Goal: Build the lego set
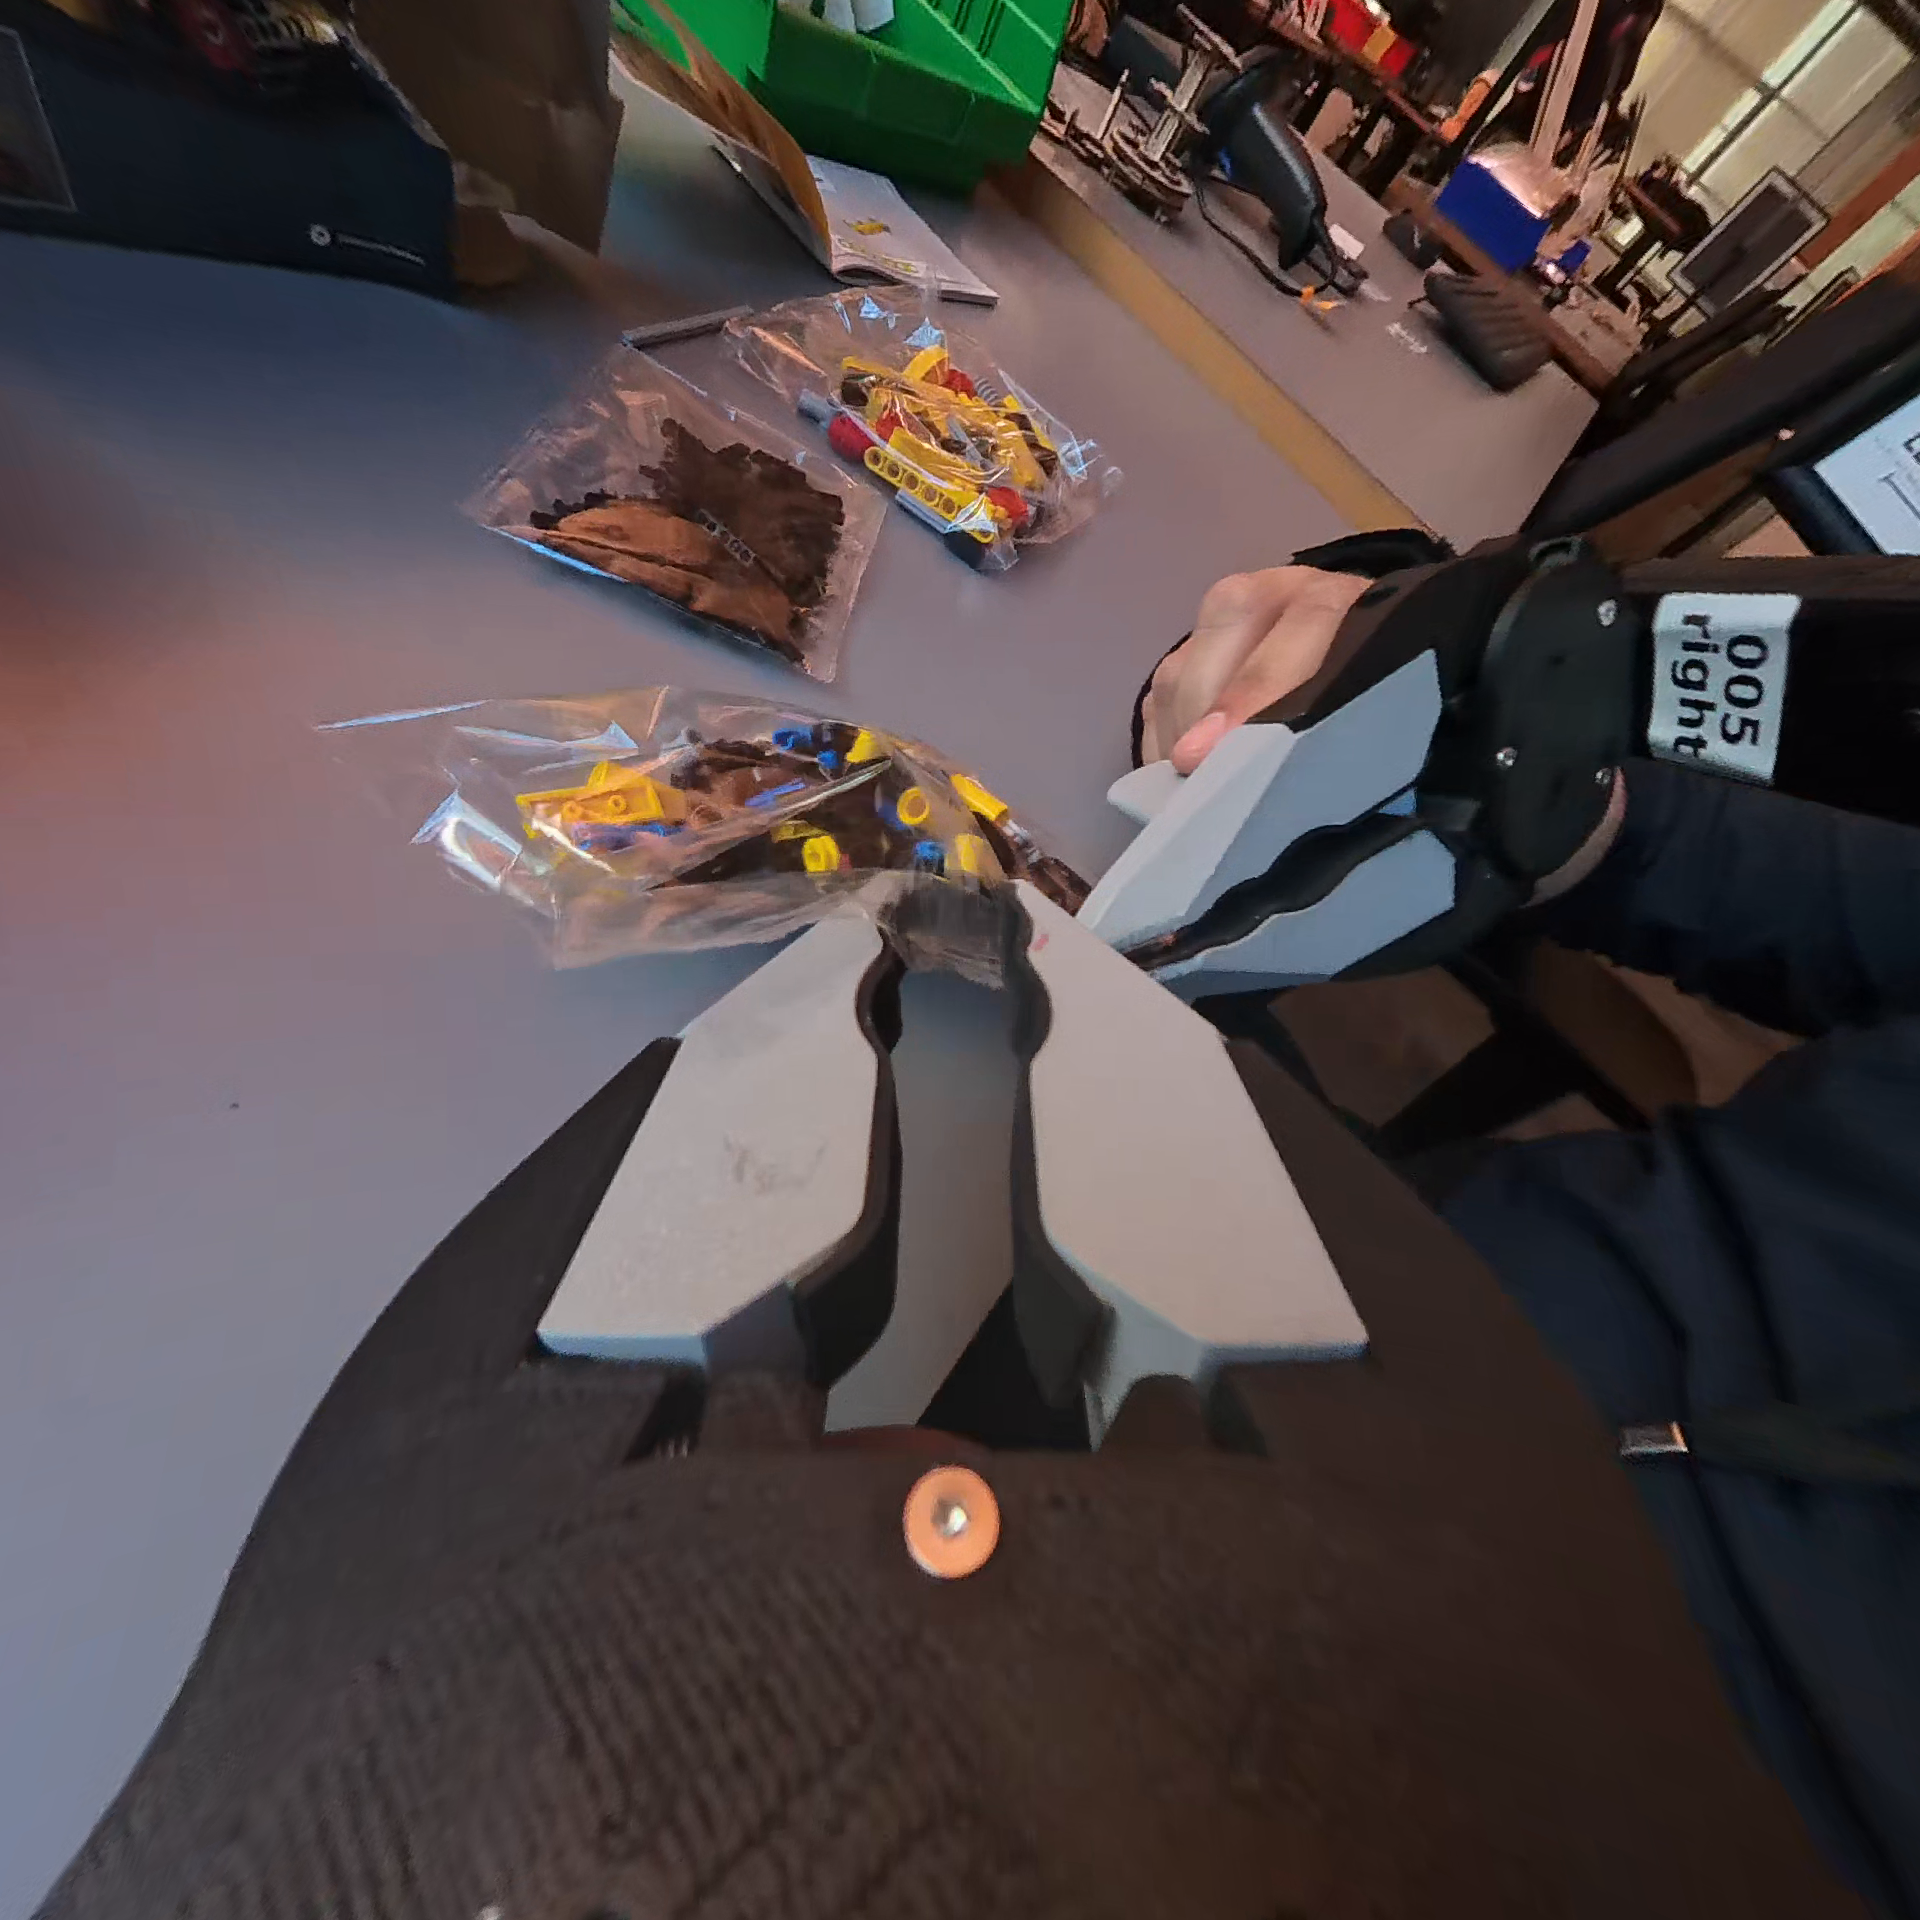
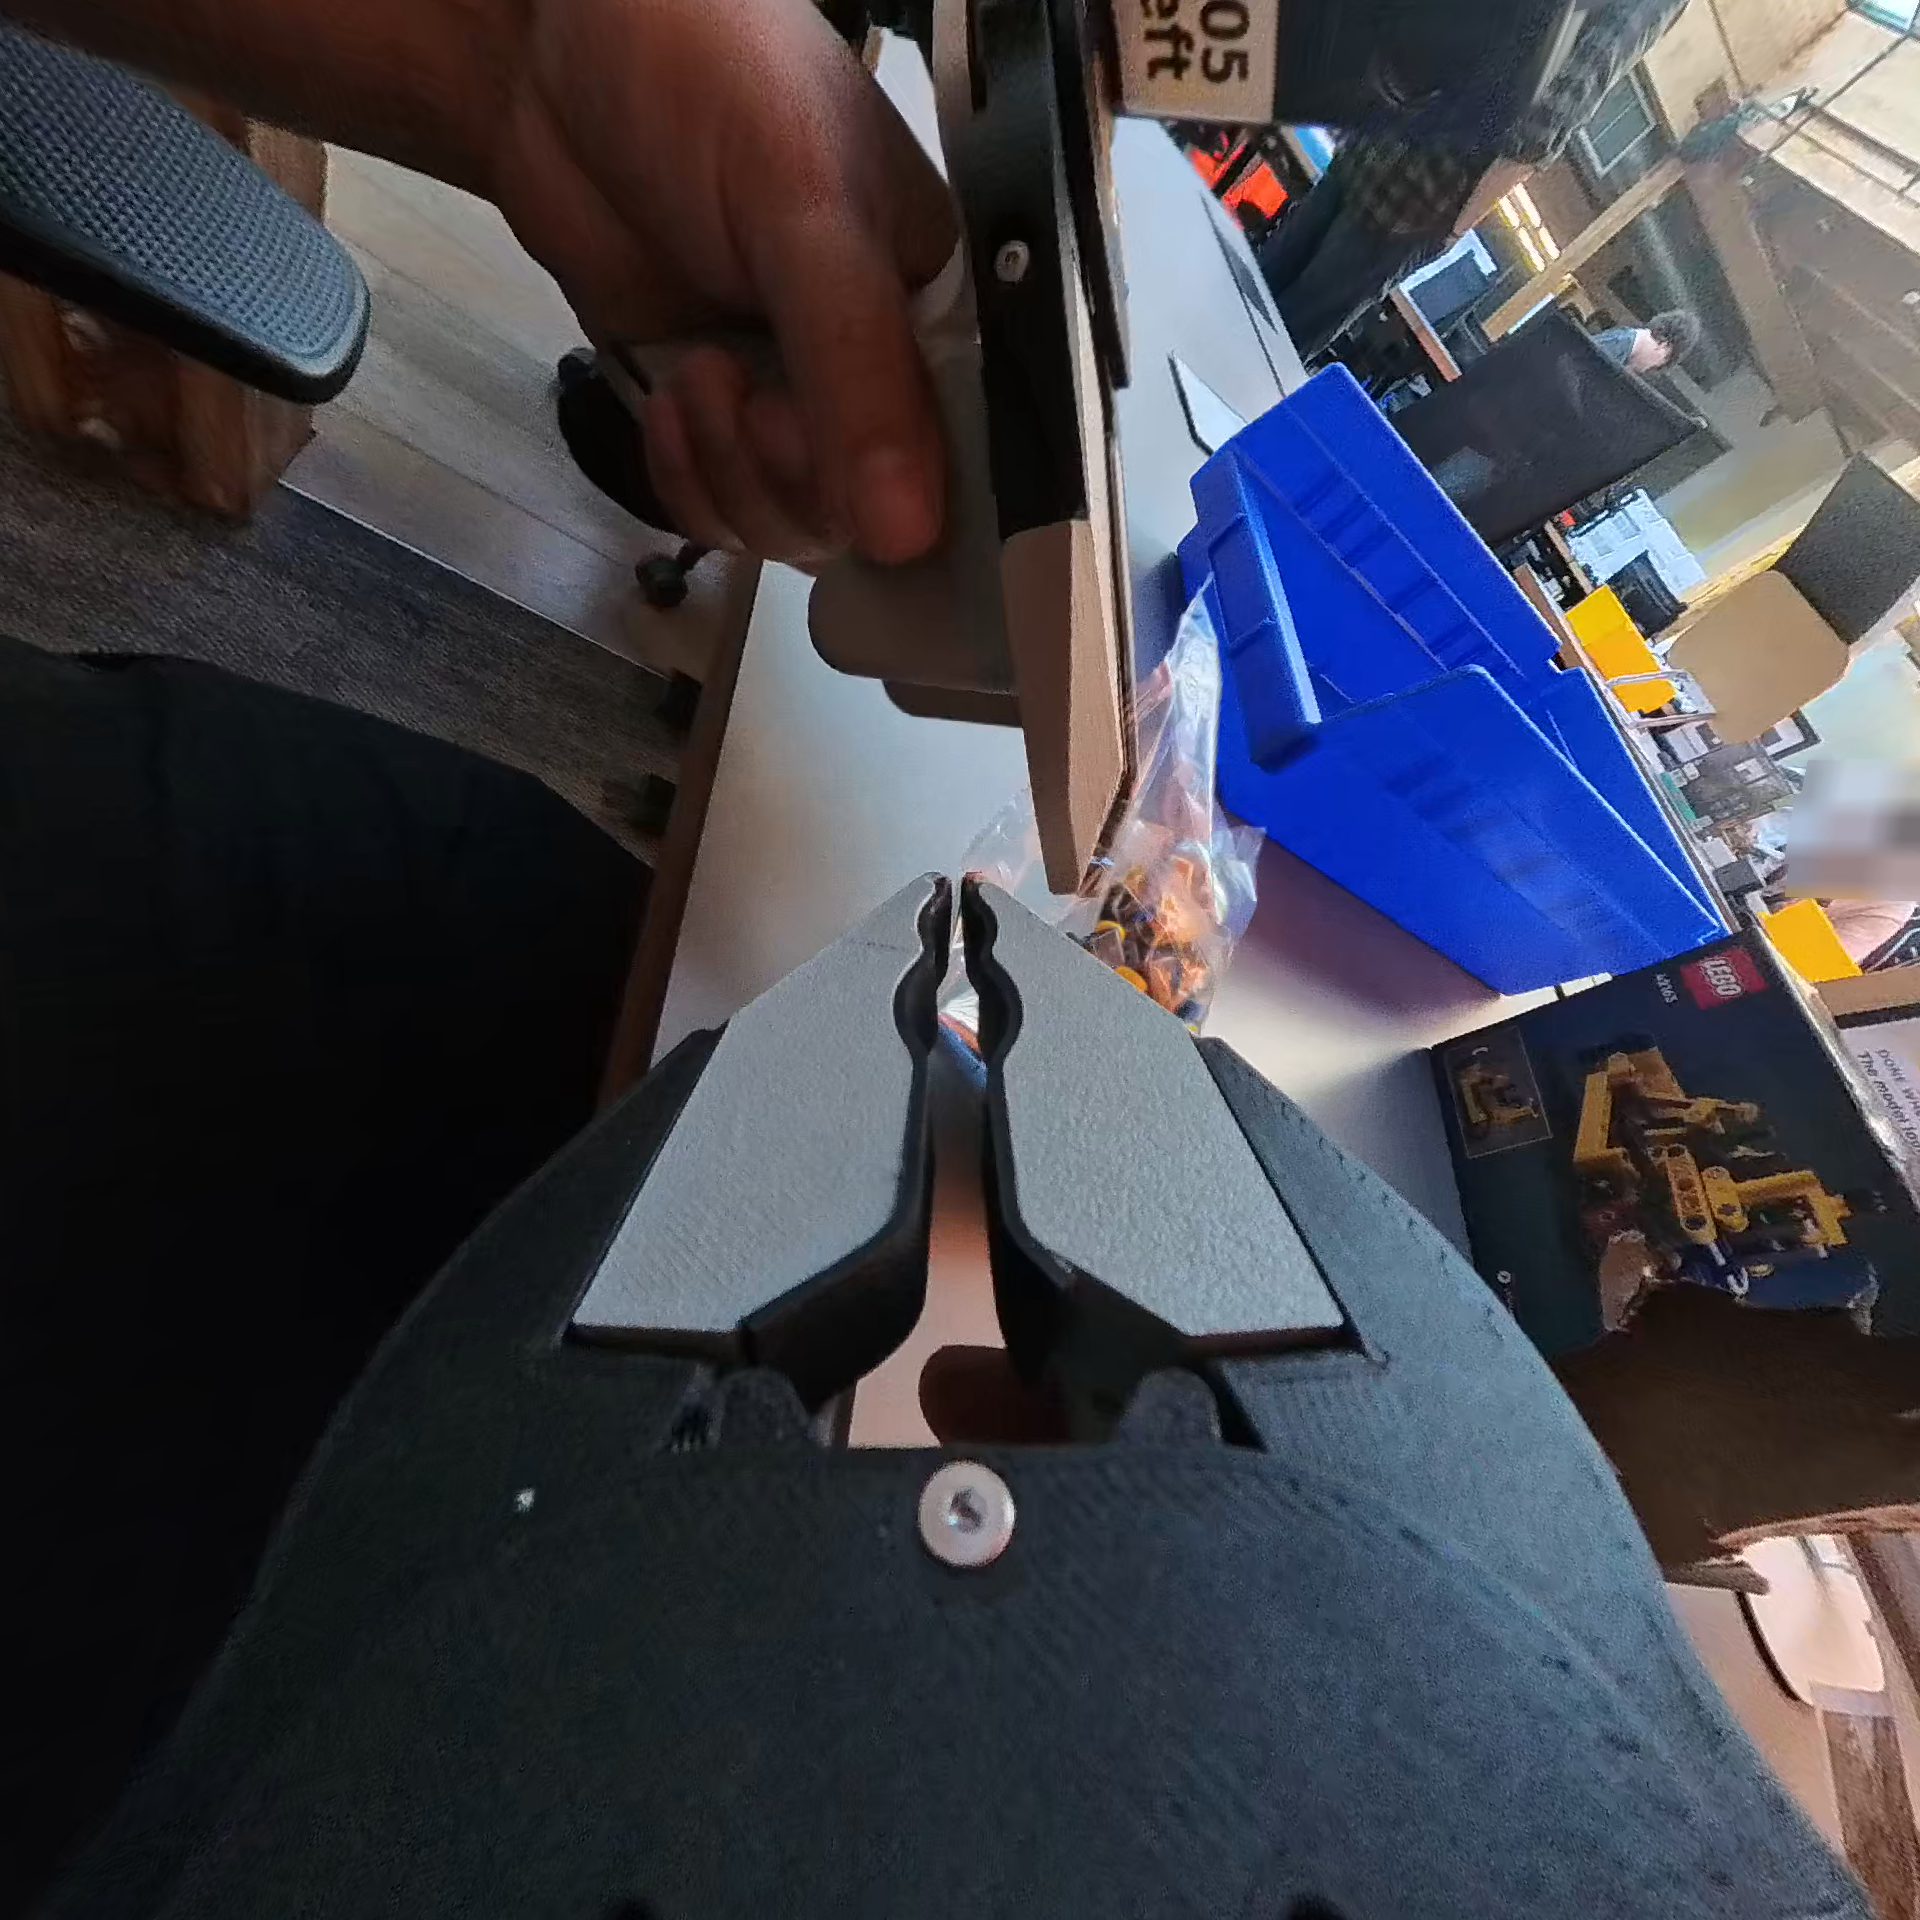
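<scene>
Altogether three clear bags of bricks (image 1: 727, 821) on table (image 1: 208, 1039).

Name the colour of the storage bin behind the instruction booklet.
Green bin, clearest in the left wrist view.

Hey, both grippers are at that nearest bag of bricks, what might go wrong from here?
1. The left gripper pinches only a small fold of the nearest bag, so the slick plastic may slip free.
2. If the bag tears suddenly, small yellow and blue pieces could scatter; it lies near the table edge.
3. The right gripper, jaws nearly shut, sits close beside the left; they may collide.
</scene>
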`<state>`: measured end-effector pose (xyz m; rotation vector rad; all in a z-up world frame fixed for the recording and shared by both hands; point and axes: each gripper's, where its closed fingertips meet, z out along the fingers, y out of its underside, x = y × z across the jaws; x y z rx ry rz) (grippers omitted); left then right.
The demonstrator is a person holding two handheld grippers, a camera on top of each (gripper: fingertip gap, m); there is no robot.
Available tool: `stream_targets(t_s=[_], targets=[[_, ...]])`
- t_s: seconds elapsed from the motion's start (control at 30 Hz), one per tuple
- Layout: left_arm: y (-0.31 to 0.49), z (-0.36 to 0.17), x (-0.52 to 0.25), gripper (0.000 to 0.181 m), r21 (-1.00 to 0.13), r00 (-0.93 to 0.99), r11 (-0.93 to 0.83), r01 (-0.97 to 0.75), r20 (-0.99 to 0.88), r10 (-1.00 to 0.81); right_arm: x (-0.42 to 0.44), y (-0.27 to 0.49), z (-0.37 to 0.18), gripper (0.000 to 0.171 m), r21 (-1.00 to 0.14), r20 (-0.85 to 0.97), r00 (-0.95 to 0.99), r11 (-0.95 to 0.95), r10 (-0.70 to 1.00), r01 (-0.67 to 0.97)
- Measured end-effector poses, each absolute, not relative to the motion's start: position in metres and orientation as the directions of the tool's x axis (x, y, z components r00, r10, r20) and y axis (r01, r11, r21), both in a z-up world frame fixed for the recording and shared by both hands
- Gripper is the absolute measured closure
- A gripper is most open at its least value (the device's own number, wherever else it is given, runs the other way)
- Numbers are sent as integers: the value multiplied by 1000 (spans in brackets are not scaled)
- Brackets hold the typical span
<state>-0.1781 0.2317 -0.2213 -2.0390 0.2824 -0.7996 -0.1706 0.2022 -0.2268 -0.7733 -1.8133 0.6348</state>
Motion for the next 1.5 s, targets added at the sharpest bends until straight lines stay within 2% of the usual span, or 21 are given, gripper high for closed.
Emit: stream_targets(t_s=[0.13,0.2,0.37,0.53,0.6,0.63,0.67,0.73,0.77,0.87,0.9,0.97,1.1,1.23,1.33,1.5], targets=[[228,-214,-176,181,-843,743,-535,62,397,-540,-167,203,-222,167,-762,559,-283,618,779,195],[226,-215,-175,181,-853,740,-522,18,362,-566,-163,205,-216,158,-795,520,-292,580,802,177],[216,-215,-159,181,-867,670,-494,-72,325,-668,-155,225,-190,150,-879,417,-250,458,874,132],[215,-209,-141,181,-859,582,-505,-86,368,-725,-149,232,-189,133,-843,480,-258,522,839,130],[222,-202,-139,181,-855,573,-516,-53,397,-717,-149,233,-196,134,-811,516,-262,564,815,157],[229,-201,-139,181,-851,583,-524,-36,407,-703,-149,232,-199,143,-805,520,-268,570,811,164],[235,-200,-140,181,-849,597,-528,-19,414,-687,-150,232,-200,157,-809,515,-267,565,815,164],[246,-203,-142,175,-835,625,-550,6,433,-650,-153,235,-206,170,-817,496,-249,544,832,191],[249,-206,-143,173,-830,641,-557,9,432,-634,-155,238,-210,171,-817,488,-238,535,840,214],[255,-208,-151,174,-846,680,-533,25,405,-611,-157,235,-224,156,-803,473,-263,534,841,264],[257,-203,-152,178,-857,679,-513,51,407,-611,-157,230,-228,164,-791,474,-292,547,831,272],[257,-196,-156,181,-868,676,-492,66,401,-618,-157,222,-230,161,-780,487,-320,569,813,260],[257,-201,-164,181,-887,713,-462,-12,316,-625,-155,226,-218,160,-787,522,-292,584,802,198],[251,-193,-158,181,-868,642,-496,8,385,-663,-151,250,-200,152,-800,533,-213,569,819,188],[250,-185,-153,181,-852,577,-522,44,448,-683,-149,262,-201,133,-766,572,-190,602,798,225],[257,-187,-149,181,-818,529,-570,73,517,-673,-151,264,-201,136,-702,660,-149,675,737,228]])
